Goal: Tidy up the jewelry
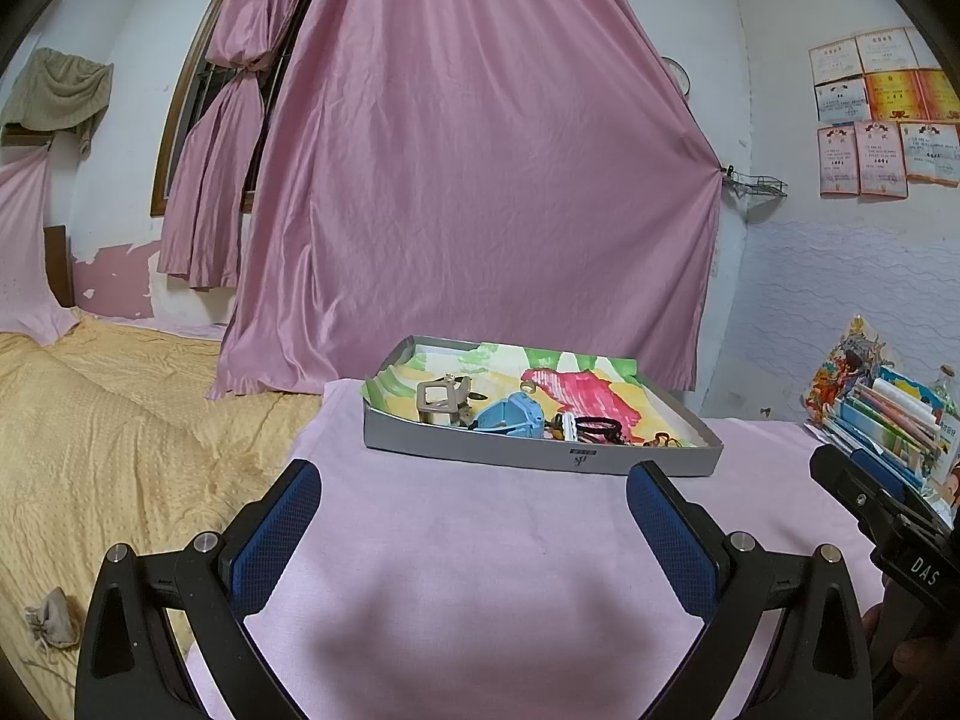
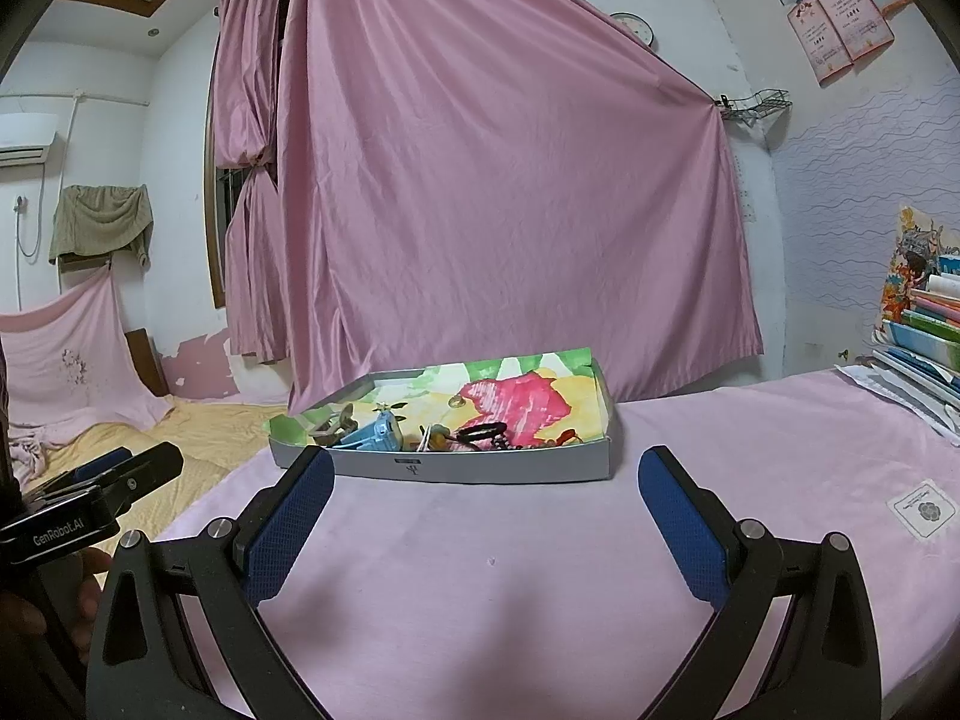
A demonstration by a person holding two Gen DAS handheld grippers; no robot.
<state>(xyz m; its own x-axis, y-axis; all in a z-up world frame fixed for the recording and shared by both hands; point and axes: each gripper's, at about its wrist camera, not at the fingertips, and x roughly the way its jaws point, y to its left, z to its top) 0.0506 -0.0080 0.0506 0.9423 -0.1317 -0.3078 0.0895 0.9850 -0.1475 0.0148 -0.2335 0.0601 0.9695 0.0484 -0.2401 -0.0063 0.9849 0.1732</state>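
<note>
A: Left wrist view first. Our left gripper [image 1: 474, 525] sits bottom centre, blue pads spread wide, nothing between them, over the pink cloth [image 1: 480, 540].

B: Jewelry?

A: In the grey tray [image 1: 540, 456] at frame centre, above the pads. Inside we see a metal buckle piece [image 1: 441, 402], a blue clip [image 1: 510, 417] and a black hair tie [image 1: 597, 425] on colourful paper. Right gripper's body shows at lower right edge.

B: Right wrist view?

A: Right gripper [image 2: 486, 513] at bottom centre, fingers splayed apart, empty. Same tray [image 2: 444, 468] at centre, just above the left pad. Books [image 2: 924, 324] stacked at right edge; pink curtain [image 2: 510, 180] fills the upper middle.
</note>
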